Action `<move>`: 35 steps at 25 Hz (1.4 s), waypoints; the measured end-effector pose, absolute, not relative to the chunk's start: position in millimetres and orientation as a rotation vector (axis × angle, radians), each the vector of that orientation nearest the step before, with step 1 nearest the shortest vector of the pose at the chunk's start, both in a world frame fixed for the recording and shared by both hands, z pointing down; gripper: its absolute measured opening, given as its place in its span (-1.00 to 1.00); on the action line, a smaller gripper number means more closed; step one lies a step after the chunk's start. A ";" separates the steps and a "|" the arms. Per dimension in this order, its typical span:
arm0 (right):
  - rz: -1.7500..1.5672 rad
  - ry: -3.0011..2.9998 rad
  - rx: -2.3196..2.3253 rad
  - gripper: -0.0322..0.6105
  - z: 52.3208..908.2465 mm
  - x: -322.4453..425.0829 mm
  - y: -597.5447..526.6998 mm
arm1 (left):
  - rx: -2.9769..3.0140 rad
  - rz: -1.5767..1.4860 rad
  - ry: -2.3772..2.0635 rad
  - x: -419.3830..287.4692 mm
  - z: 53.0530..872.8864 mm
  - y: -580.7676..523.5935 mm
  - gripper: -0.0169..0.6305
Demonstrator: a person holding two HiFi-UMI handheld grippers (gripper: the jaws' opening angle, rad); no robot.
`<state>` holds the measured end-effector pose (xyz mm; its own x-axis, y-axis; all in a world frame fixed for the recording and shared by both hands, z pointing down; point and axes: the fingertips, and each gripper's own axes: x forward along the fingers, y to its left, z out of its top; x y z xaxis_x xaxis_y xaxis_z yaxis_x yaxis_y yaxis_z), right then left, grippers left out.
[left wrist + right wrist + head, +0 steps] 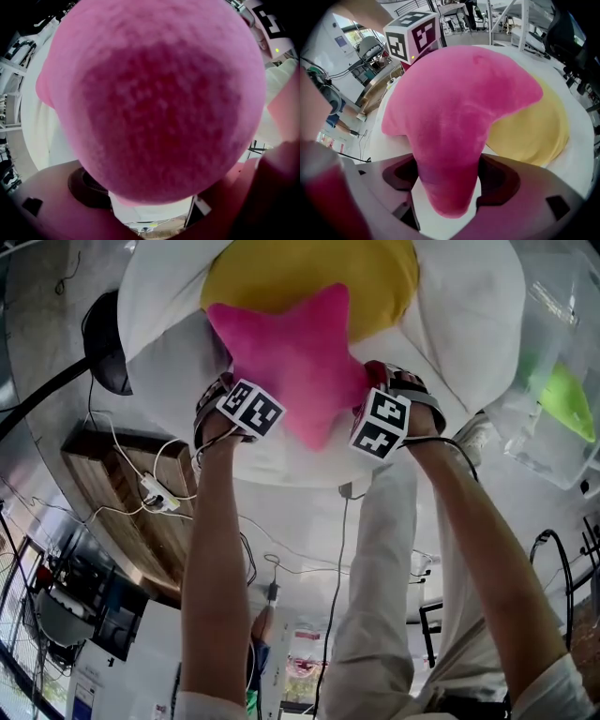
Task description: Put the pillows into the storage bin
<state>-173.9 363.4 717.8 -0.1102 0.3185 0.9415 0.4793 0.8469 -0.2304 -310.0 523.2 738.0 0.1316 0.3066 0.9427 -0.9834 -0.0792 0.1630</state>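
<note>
A pink star pillow (300, 357) lies on a big white fried-egg pillow (469, 315) with a yellow yolk (309, 273). My left gripper (230, 381) holds the star's left arm, and that arm (159, 103) fills the left gripper view and bulges between the jaws of the left gripper (150, 206). My right gripper (375, 381) is at the star's right arm. In the right gripper view that arm (450, 140) runs down the gap of the right gripper (447, 180), whose jaws stand spread wide. The yolk (529, 131) shows behind it. A clear storage bin (539, 456) stands at the right.
A green thing (567, 399) lies inside the bin. A wooden board with a power strip (155, 493) and cables sits at lower left. A black rounded object (108, 343) is beside the egg pillow's left edge. The person's trouser legs (384, 596) are below the grippers.
</note>
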 end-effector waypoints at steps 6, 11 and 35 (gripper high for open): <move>-0.138 -1.664 -0.640 0.22 714.2 -174.7 364.0 | 1.105 1.301 -0.833 -310.4 736.8 523.3 0.59; -0.147 -1.666 -0.616 0.12 703.3 -175.9 360.1 | 1.098 1.299 -0.808 -308.9 727.9 520.8 0.47; -0.105 -1.739 -0.492 0.09 614.6 -143.0 280.8 | 1.207 1.388 -0.832 -291.4 636.7 424.4 0.43</move>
